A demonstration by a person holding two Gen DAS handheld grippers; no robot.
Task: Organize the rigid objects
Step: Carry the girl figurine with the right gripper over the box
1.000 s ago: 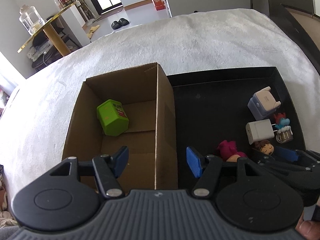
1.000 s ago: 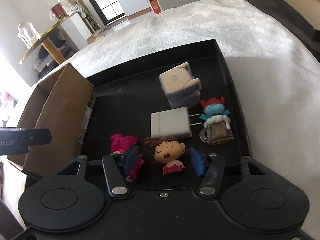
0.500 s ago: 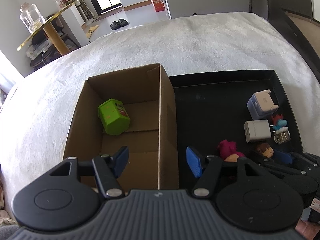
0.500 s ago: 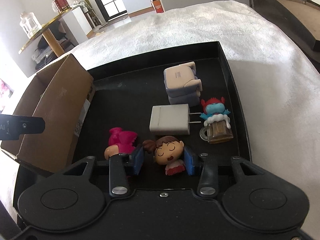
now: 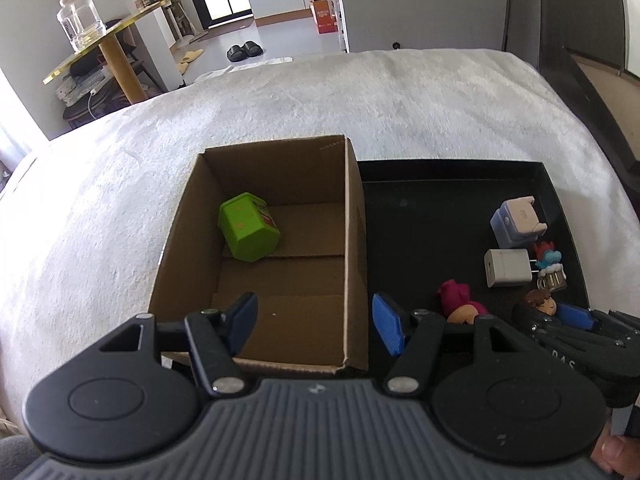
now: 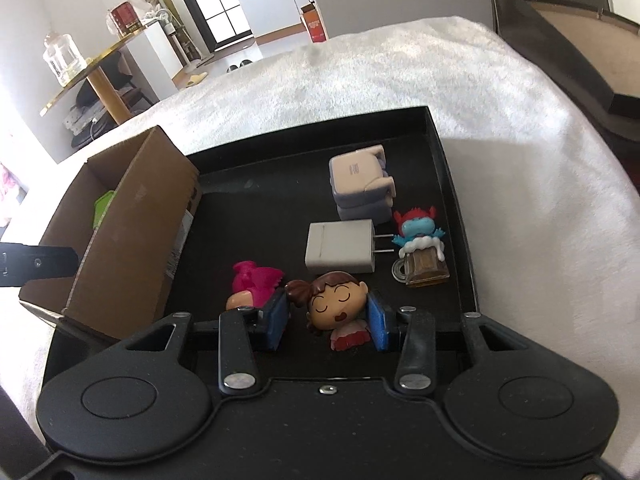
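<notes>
Your left wrist view looks steeply down, close, over the cardboard box (image 5: 276,248) at frame centre. Your right wrist view looks down over the black tray (image 6: 452,184). Both share box, tray and figurines.

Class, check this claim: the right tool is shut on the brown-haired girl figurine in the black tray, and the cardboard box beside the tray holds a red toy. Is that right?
Not quite. The toy in the cardboard box is green, not red; the left wrist view shows it. The rest holds: the right tool is shut on the brown-haired girl figurine in the black tray.
</notes>
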